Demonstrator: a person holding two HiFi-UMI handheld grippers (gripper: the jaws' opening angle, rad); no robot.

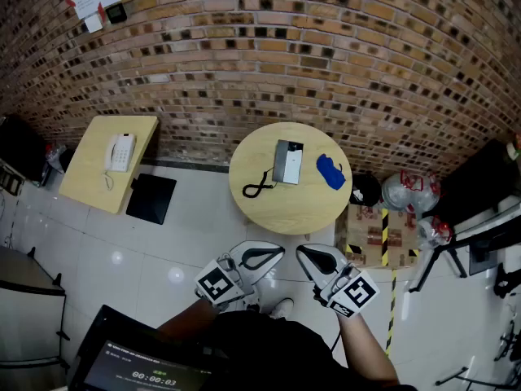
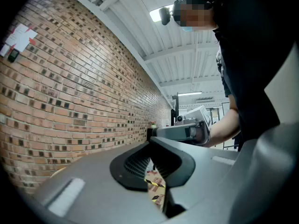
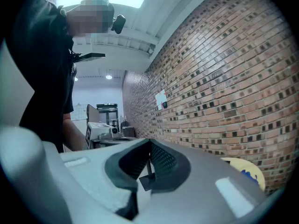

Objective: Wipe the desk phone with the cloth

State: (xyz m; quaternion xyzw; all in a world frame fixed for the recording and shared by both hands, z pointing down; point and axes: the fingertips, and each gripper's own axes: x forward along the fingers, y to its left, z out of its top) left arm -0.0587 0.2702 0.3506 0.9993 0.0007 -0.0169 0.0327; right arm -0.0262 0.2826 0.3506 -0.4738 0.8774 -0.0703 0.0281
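A grey desk phone (image 1: 287,161) with a black coiled cord (image 1: 259,187) lies on the round wooden table (image 1: 285,210). A crumpled blue cloth (image 1: 330,171) lies just right of it. Both grippers hang close to my body, short of the table's near edge, tips pointing at each other. My left gripper (image 1: 277,252) is shut and empty, as is my right gripper (image 1: 303,251). In the left gripper view the jaws (image 2: 150,143) meet, with the right gripper (image 2: 183,132) behind. The right gripper view shows closed jaws (image 3: 149,143), the table edge (image 3: 233,163) and the cloth (image 3: 248,174).
A white phone (image 1: 120,151) sits on a rectangular wooden table (image 1: 89,182) at the left, with a black mat (image 1: 151,198) on the floor beside it. A taped cardboard box (image 1: 374,235) and plastic bags (image 1: 407,192) stand right of the round table. A brick wall (image 1: 326,55) runs behind.
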